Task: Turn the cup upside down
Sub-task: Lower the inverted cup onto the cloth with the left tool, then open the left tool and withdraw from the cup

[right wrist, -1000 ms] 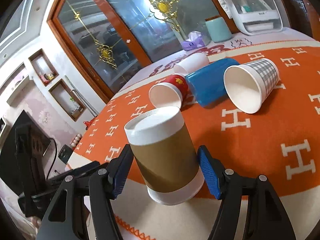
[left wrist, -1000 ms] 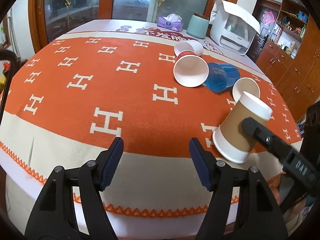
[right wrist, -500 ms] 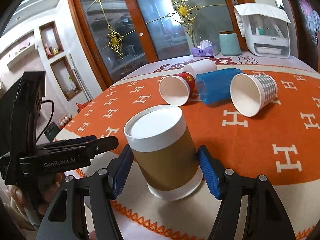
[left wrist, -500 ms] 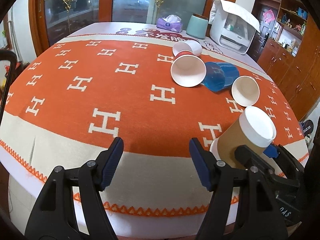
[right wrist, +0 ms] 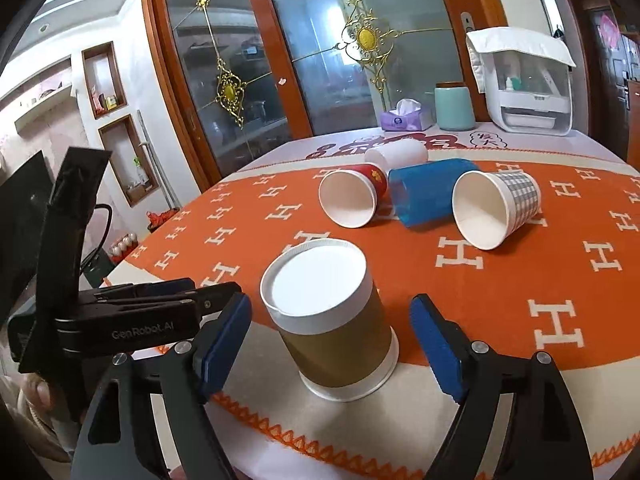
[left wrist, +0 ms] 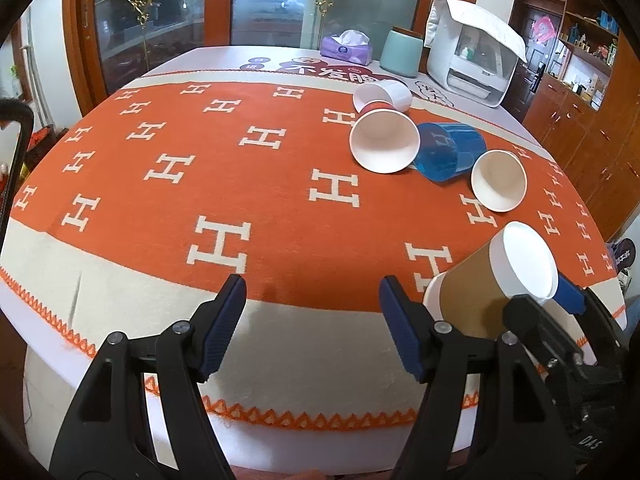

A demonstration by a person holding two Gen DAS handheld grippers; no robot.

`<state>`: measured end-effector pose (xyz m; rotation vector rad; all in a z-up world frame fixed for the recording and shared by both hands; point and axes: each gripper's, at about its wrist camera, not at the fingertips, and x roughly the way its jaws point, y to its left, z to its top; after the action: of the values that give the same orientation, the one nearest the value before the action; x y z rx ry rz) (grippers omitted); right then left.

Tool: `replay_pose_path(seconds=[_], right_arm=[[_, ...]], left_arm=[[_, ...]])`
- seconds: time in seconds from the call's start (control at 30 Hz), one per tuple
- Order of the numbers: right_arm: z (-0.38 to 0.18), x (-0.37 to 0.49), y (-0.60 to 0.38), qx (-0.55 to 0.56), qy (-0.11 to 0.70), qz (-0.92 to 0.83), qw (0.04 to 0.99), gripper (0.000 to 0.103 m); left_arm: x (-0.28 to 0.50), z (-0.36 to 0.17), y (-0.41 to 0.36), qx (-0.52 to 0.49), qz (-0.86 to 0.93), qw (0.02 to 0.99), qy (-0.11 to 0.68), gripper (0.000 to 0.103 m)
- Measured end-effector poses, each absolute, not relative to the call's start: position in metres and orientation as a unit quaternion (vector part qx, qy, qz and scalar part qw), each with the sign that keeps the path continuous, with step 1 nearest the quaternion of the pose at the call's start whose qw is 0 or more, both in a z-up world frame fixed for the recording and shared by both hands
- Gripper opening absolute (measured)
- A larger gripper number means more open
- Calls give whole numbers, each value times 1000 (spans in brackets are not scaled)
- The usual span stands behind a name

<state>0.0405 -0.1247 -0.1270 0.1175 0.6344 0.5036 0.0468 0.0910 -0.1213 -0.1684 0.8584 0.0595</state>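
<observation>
My right tongs [right wrist: 330,344] stand open around the upturned cup [right wrist: 334,320]; left tongs [left wrist: 312,320] open, empty. Withdrawing crookedly could topple it off the bench [right wrist: 500,412] edge.

Brown cup [right wrist: 334,320] upside down on cloth [right wrist: 500,292], between spread right gripper [right wrist: 332,344] pads, untouched. Left gripper [right wrist: 168,300] at 9 o'clock. Four tipped cups [right wrist: 432,196] at 1 o'clock.

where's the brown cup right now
The brown cup stands upside down near the front edge of the orange blanket, between the open fingers of the right gripper; in the left wrist view it sits at lower right.
</observation>
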Motion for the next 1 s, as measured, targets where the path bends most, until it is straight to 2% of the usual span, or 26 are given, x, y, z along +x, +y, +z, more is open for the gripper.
replay_pose_path(seconds=[0.23, 0.4, 0.57, 1.0], right_arm=[[-105, 27, -134, 72, 291, 238, 924, 83], [-75, 17, -138, 79, 275, 220, 932, 86], [-39, 11, -145, 77, 264, 175, 946, 90], [15, 25, -174, 103, 263, 119, 952, 91]], left_arm=[[44, -115, 88, -74, 33, 908, 410, 72], [42, -99, 80, -52, 34, 915, 398, 82], [41, -72, 66, -26, 34, 926, 376, 83], [46, -14, 45, -16, 27, 941, 336, 83]])
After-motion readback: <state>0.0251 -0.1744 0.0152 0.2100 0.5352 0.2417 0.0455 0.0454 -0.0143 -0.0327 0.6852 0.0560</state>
